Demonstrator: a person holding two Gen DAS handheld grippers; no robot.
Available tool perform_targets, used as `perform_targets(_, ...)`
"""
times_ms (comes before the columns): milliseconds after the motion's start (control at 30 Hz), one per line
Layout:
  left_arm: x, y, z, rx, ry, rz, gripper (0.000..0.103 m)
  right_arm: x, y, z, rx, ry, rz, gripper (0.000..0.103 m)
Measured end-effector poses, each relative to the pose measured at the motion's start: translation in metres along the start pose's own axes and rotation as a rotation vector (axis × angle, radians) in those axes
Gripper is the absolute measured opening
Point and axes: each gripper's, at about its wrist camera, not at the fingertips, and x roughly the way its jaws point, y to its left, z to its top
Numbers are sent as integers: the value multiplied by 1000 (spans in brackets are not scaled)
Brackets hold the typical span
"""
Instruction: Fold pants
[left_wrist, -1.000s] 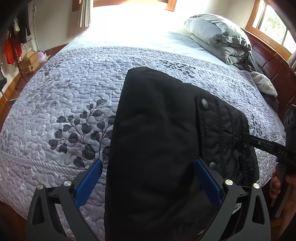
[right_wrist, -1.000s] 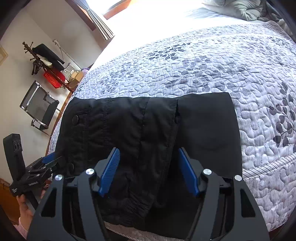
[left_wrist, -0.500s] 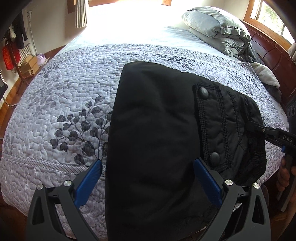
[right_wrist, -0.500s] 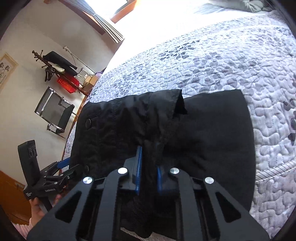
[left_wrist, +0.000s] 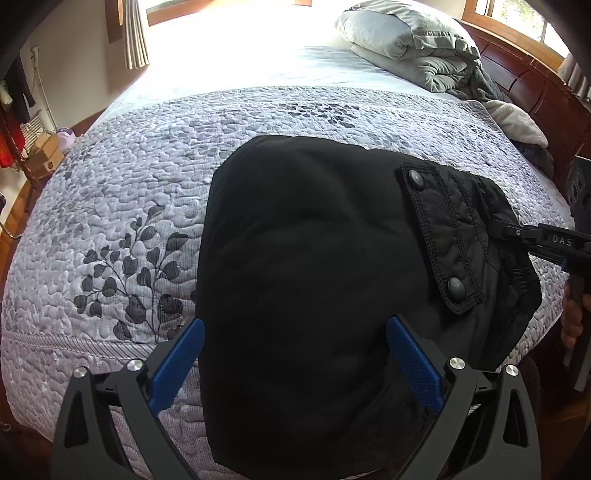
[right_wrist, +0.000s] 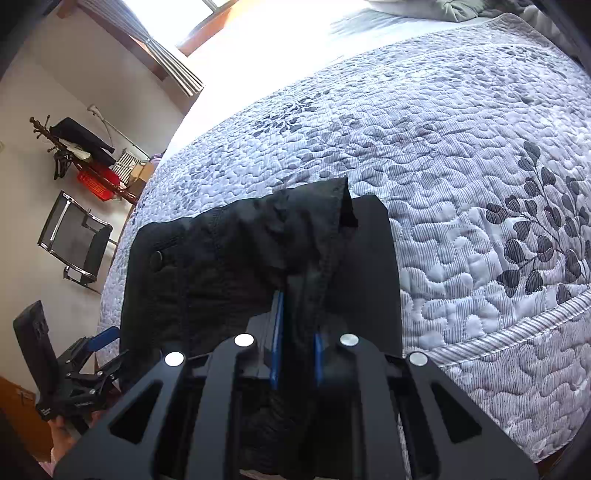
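Black pants (left_wrist: 306, 295), folded, lie at the near edge of the bed (left_wrist: 122, 206), with lots of free quilt beyond and left. Right tool (right_wrist: 295, 354), open a second ago, now pinches a bunched pants seam, lifting it; left tool (left_wrist: 295, 365) stays spread wide over the smooth fabric. Quilt is pebbled and leaf-printed.

Right gripper (left_wrist: 496, 230) reads "DAS" — nothing else legible.

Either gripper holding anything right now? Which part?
Right gripper is shut on the black pants, pinching a raised seam fold. Left gripper is open, holding nothing.
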Motion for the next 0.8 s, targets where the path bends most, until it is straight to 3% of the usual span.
perform_targets(67, 1, -1, 0, 3, -1, 6, 99, 2, -2, -1, 15, -4, 12, 20)
perform_targets(133, 1, -1, -1, 2, 4, 8, 99, -5, -4, -4, 22, -13, 10, 32)
perform_targets(167, 1, -1, -1, 2, 6, 9, 99, -10, -6, -5, 25, -21, 5, 47)
perform_targets(200, 1, -1, -1, 3, 5, 11, 99, -18, -7, -9, 25, -35, 5, 53)
perform_targets(367, -3, -4, -4, 17, -2, 24, 99, -51, -10, -41, 40, -49, 60, 59)
perform_targets(633, 0, -11, -6, 2, 9, 0, 99, -38, -6, -77, 45, 42, 53, 60)
perform_targets(733, 1, -14, -5, -4, 8, 9, 99, -28, -2, -75, 40, 56, 59, 37)
perform_targets(800, 1, -14, -5, -18, 10, 14, 99, -26, 6, -71, 9, 77, 19, 34)
